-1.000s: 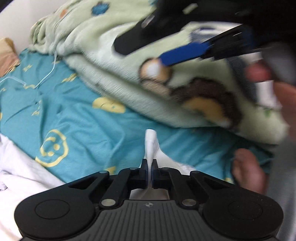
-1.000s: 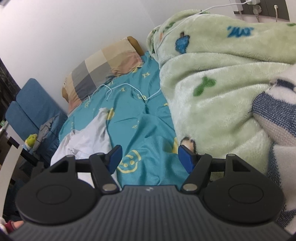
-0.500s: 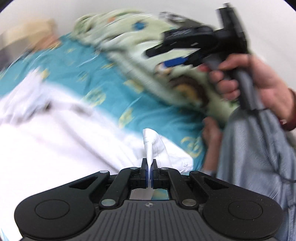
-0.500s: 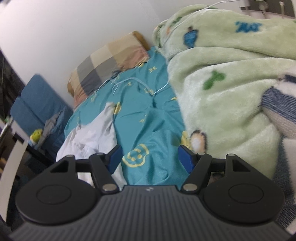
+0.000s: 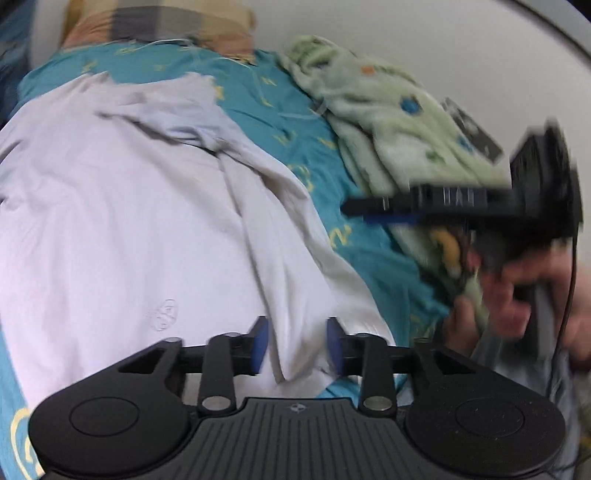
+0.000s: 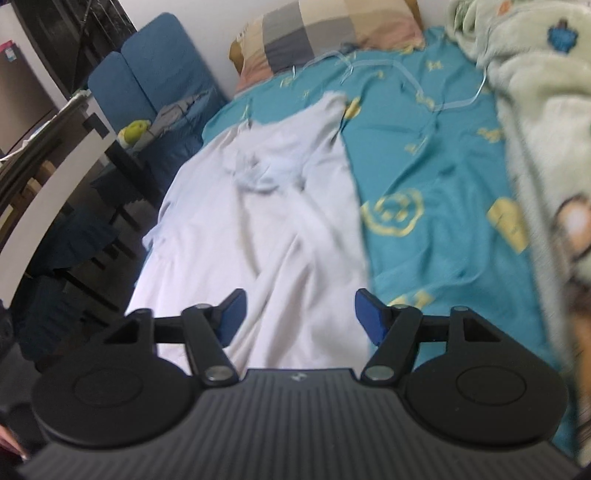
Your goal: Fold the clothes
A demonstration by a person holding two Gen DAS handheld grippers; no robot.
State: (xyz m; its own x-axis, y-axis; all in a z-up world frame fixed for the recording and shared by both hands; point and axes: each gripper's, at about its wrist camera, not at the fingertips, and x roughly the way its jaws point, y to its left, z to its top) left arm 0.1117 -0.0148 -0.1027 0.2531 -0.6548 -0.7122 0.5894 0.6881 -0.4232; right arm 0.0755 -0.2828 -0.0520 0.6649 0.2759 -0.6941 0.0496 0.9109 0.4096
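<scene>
Your white shirt [image 6: 266, 221] lies spread lengthwise along the left side of the bed [image 6: 436, 192], its collar end up toward the pillow [image 6: 325, 33] at the head and its lower end at the near edge, right under both tools. It is open and rumpled, with long creases down the middle and no crisp fold visible.

Your left gripper [image 5: 295, 345] stands partly open with nothing between the pads; a ridge of shirt cloth runs just below the gap. Your right gripper [image 6: 299, 317] is spread wide and empty, held over the shirt's lower part close to its right edge. The green blanket [image 6: 546, 155] is heaped along the right side of the bed, well apart from the shirt.

Judging by this, you are between grips, with the shirt laid out for folding. A next grasp would call for each claw to close on a single edge of cloth, not on the sheet beneath.
</scene>
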